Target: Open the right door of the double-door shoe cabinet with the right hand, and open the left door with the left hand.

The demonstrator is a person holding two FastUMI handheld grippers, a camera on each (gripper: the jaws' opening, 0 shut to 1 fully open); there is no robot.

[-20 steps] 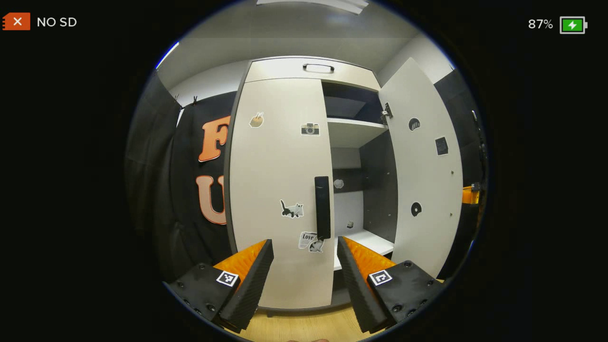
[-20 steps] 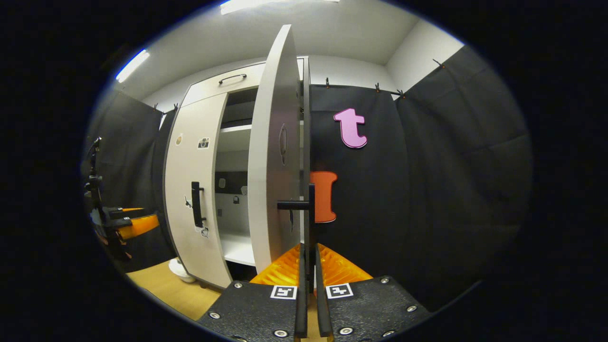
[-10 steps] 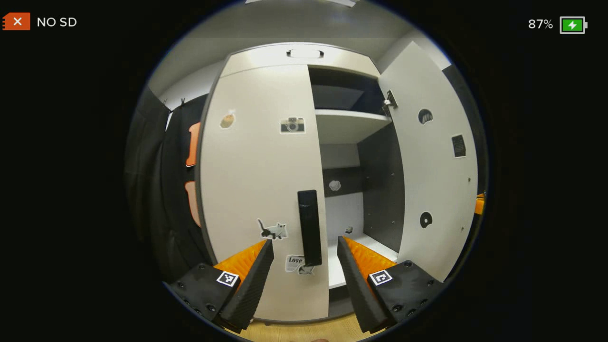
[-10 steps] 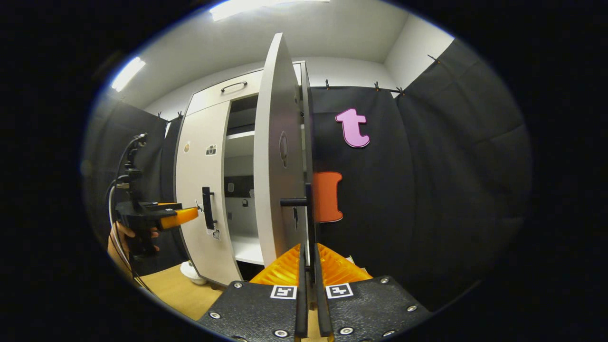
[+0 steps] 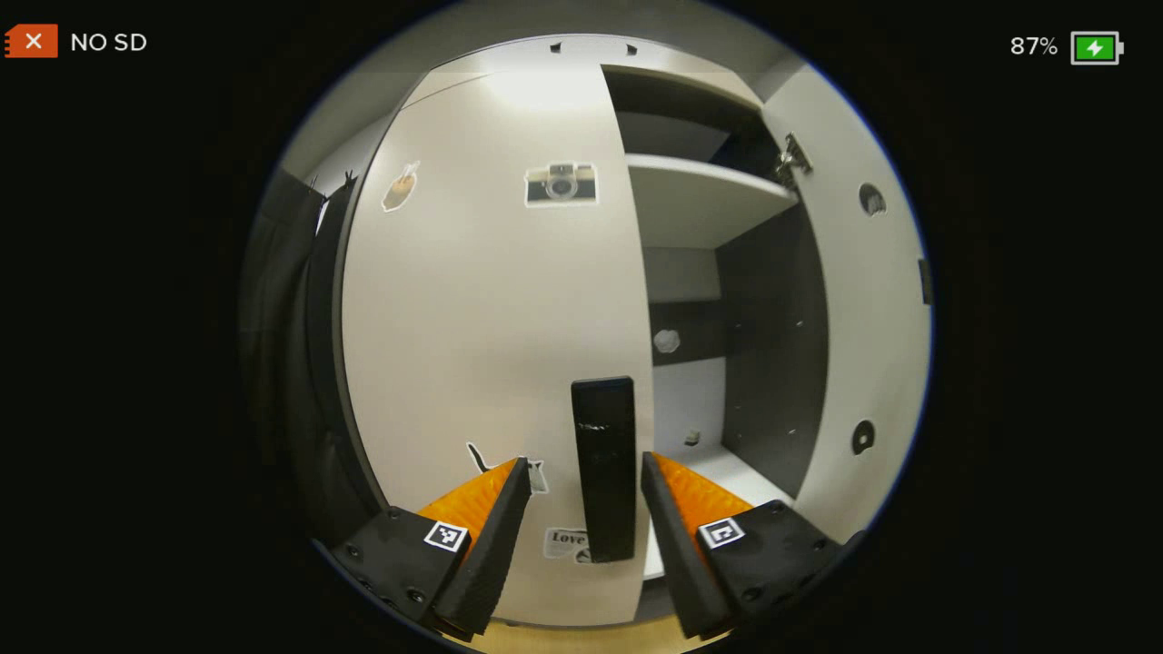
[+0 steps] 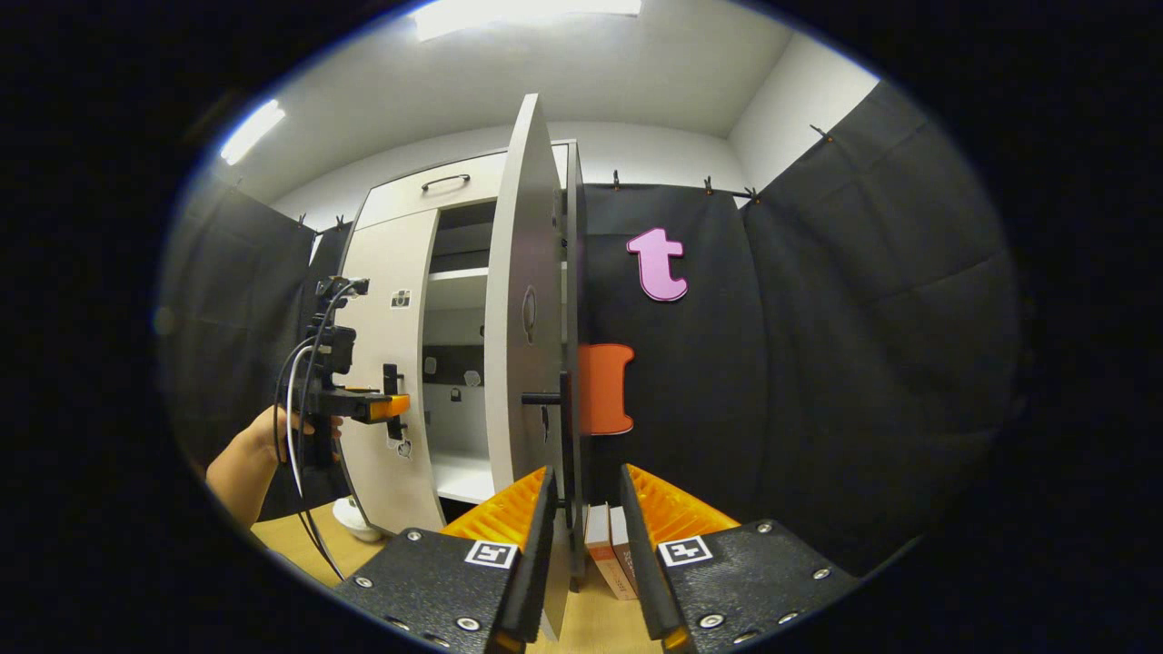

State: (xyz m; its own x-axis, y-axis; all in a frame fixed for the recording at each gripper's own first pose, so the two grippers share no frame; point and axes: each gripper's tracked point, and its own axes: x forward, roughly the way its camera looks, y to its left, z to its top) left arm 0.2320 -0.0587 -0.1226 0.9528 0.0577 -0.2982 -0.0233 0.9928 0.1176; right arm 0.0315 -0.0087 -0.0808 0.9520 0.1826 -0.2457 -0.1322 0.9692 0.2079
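The left gripper (image 5: 581, 472) hangs open astride the left door's handle (image 5: 602, 468). The right gripper (image 6: 586, 509) is open too, the right door (image 6: 518, 345) ajar. Closing off-centre could let the handle slip.

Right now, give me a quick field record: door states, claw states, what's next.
right door: swung open, edge-on in the right gripper view
right claw: open, fingers either side of the door's handle, not gripping
left door: shut
left door handle: black vertical bar
left claw: open, handle between its fingers, no contact visible
next: probably close left claw on handle and pull
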